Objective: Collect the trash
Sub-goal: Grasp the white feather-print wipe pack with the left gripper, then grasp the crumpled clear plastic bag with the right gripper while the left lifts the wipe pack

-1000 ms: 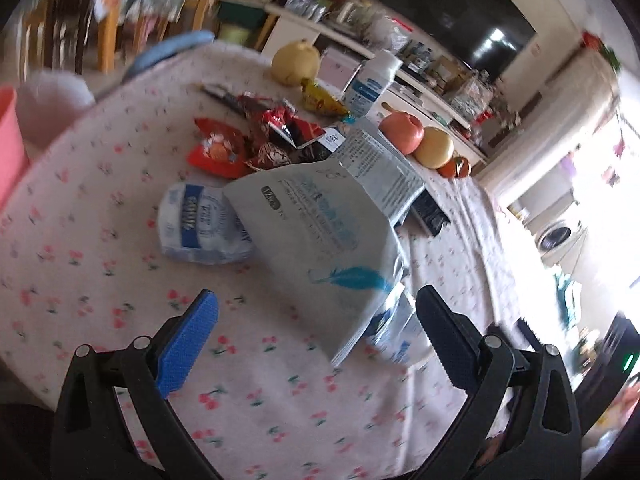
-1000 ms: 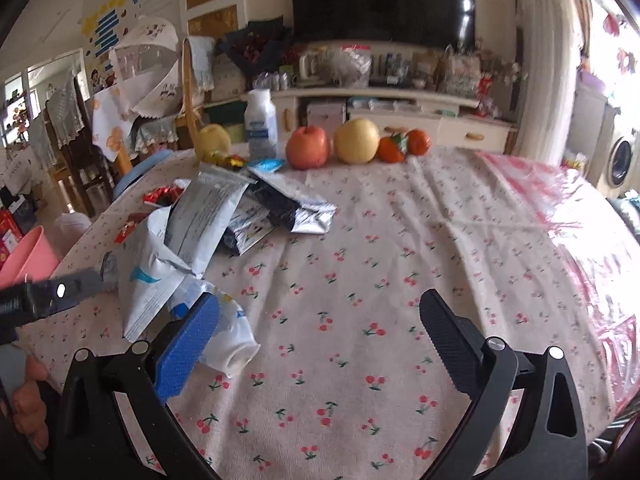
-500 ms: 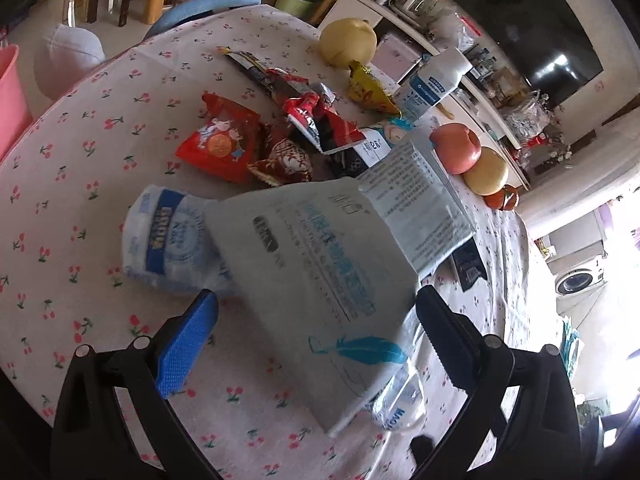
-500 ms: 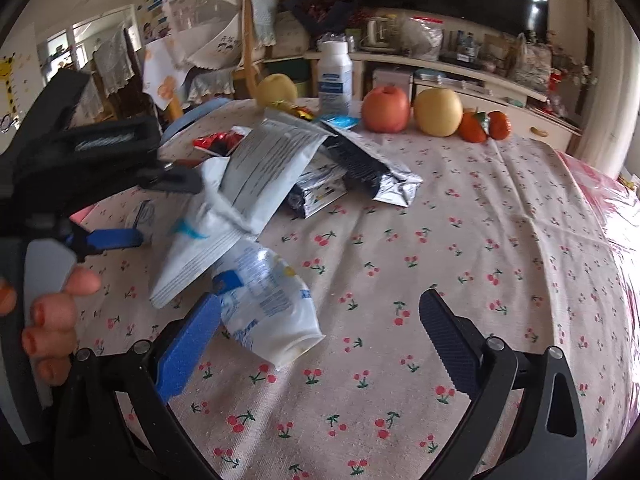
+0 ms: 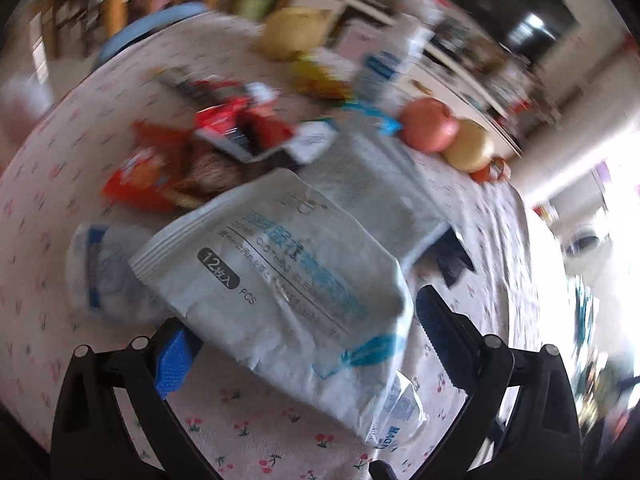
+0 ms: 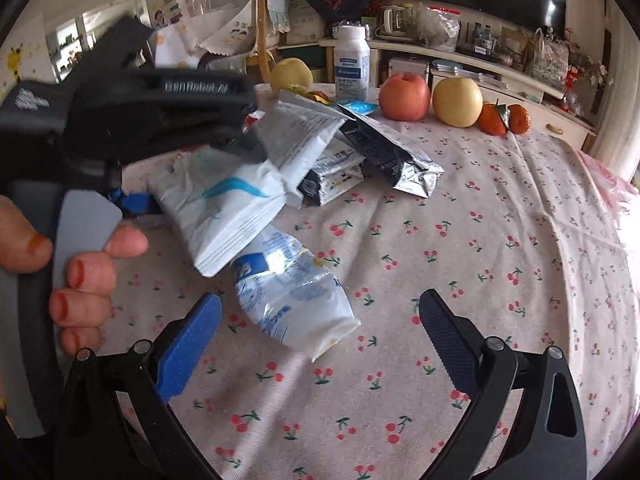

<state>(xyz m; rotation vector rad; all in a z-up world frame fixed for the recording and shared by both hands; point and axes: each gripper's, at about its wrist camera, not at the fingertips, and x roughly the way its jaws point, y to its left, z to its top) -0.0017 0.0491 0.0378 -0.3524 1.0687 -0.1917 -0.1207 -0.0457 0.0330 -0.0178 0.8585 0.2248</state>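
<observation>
Jaws wide around white pouch

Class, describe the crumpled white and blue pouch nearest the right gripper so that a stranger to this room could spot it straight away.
Start at the table with the cherry-print cloth and look to its near side, just beyond the right gripper. There lies a crumpled pouch, partly tucked under the large white feather-print bag. Unlike that flat matte bag, it is glossy, squashed and printed with blue patches.

Cherry-print tablecloth, white-and-blue pouch
</observation>
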